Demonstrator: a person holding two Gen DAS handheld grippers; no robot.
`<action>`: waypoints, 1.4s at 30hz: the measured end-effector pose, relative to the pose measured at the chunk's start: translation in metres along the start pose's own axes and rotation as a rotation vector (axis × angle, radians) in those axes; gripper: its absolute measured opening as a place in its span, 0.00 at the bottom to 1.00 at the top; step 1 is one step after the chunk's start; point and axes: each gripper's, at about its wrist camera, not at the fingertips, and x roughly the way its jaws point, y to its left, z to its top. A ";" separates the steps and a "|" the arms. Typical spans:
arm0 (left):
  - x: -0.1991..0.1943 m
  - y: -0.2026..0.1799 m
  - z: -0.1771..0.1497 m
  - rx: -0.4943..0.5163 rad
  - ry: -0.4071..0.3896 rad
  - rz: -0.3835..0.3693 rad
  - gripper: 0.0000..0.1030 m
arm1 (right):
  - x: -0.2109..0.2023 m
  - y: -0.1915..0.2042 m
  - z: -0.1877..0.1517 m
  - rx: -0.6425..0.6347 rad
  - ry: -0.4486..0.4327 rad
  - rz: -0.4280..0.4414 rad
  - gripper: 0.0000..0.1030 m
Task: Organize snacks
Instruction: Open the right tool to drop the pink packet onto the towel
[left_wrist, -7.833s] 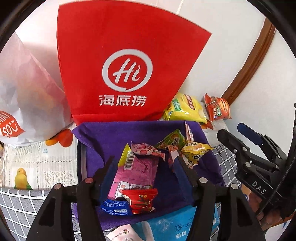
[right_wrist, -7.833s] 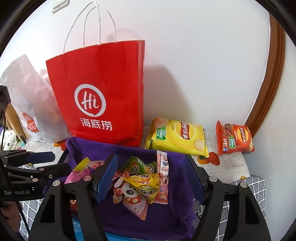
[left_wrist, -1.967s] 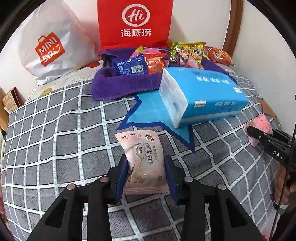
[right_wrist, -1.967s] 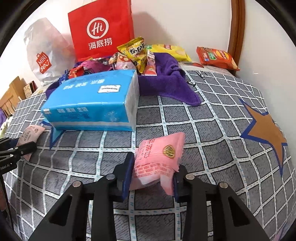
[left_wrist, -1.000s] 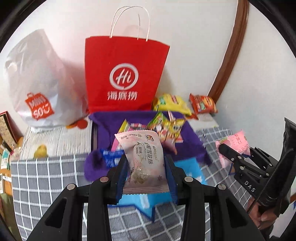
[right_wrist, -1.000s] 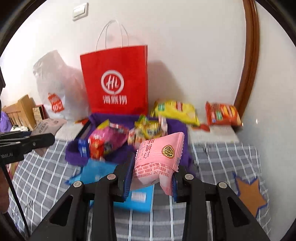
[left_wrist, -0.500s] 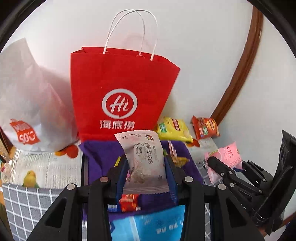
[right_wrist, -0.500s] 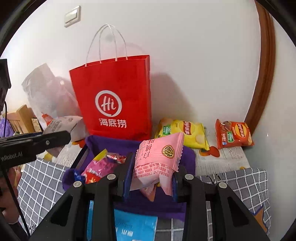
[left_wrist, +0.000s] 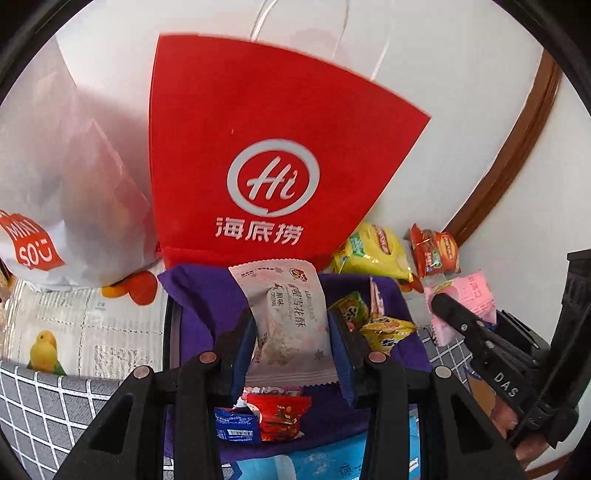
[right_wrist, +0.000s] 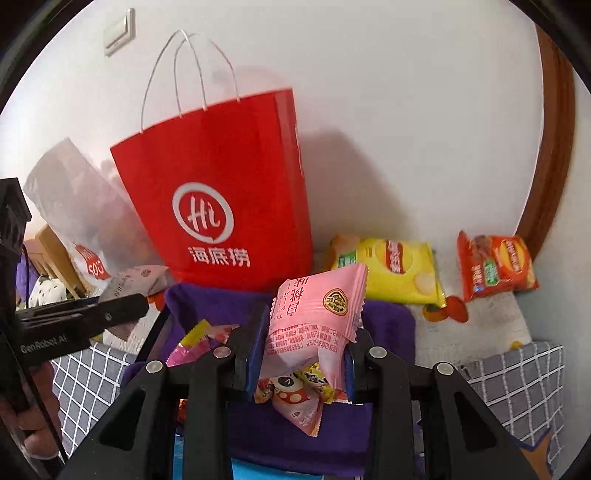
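My left gripper (left_wrist: 291, 332) is shut on a pale pink nougat packet (left_wrist: 286, 314), held over the purple-lined basket (left_wrist: 207, 291). My right gripper (right_wrist: 304, 343) is shut on a brighter pink pastry packet (right_wrist: 314, 321) above the same purple-lined basket (right_wrist: 391, 325). Several small snack packets lie inside it, among them a red one (left_wrist: 279, 415), a blue one (left_wrist: 236, 430) and yellow ones (left_wrist: 386, 332). Each gripper shows at the edge of the other's view: the right gripper (left_wrist: 458, 314) with its pink packet (left_wrist: 476, 295), the left gripper (right_wrist: 122, 306) with its pale packet (right_wrist: 136, 280).
A red paper bag (left_wrist: 266, 166) stands right behind the basket against the white wall. A white plastic bag (left_wrist: 55, 192) is to its left. Yellow (right_wrist: 391, 269) and orange (right_wrist: 495, 266) chip bags lie at the back right. A blue tissue pack (left_wrist: 325, 461) sits in front of the basket on the checked bedspread (right_wrist: 517, 384).
Both grippers have carried their packets forward toward the basket and the red bag, which now loom much larger. The grips have not changed.
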 end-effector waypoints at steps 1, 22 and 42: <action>0.003 0.001 -0.001 -0.007 0.007 -0.002 0.36 | 0.005 -0.001 -0.002 -0.013 0.014 -0.010 0.33; 0.018 0.007 -0.003 -0.034 0.044 -0.012 0.36 | 0.030 0.015 -0.017 -0.103 0.118 0.003 0.18; 0.035 -0.001 -0.010 -0.013 0.096 -0.014 0.36 | 0.049 0.005 -0.020 -0.089 0.171 -0.055 0.21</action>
